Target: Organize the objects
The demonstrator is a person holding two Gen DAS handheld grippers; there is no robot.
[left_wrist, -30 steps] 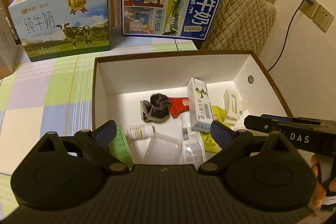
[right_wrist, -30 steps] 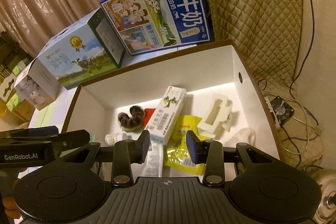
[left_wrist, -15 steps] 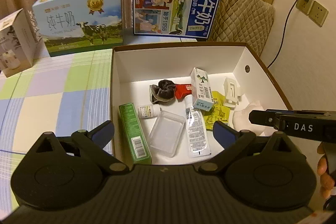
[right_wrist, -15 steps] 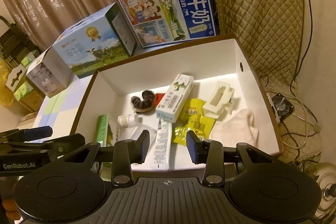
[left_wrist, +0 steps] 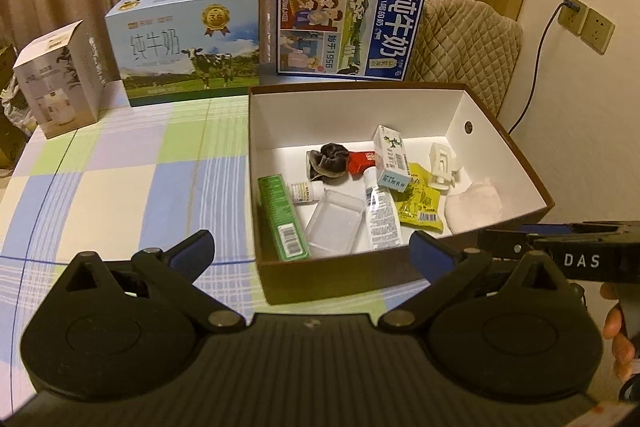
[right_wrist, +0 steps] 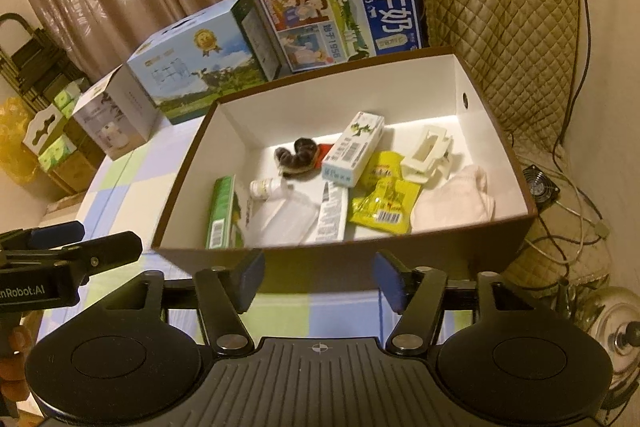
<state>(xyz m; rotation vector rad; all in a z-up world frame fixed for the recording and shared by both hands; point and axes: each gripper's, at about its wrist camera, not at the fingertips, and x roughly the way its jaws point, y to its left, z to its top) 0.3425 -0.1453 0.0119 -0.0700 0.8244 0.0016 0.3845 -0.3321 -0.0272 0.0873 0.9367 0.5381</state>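
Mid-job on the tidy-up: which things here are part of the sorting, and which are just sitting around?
Part of the job: brown box and its contents: green carton, small white bottle, clear tray, white tube, yellow packet, dark scrunchie, white clip, white cloth.

Just lying about: three milk cartons, quilted chair, floor fan.

Black hand-held gripper [left_wrist: 312, 253], blue finger pads [left_wrist: 434, 259], silver pivot screws, ribbed housing (white "DAS" lettering)

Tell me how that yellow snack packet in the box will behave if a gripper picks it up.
The yellow packet looks crinkled and soft, so it will probably flop and feel light. Its glossy film may slip between pads. It lies flat, so it is unlikely to roll.
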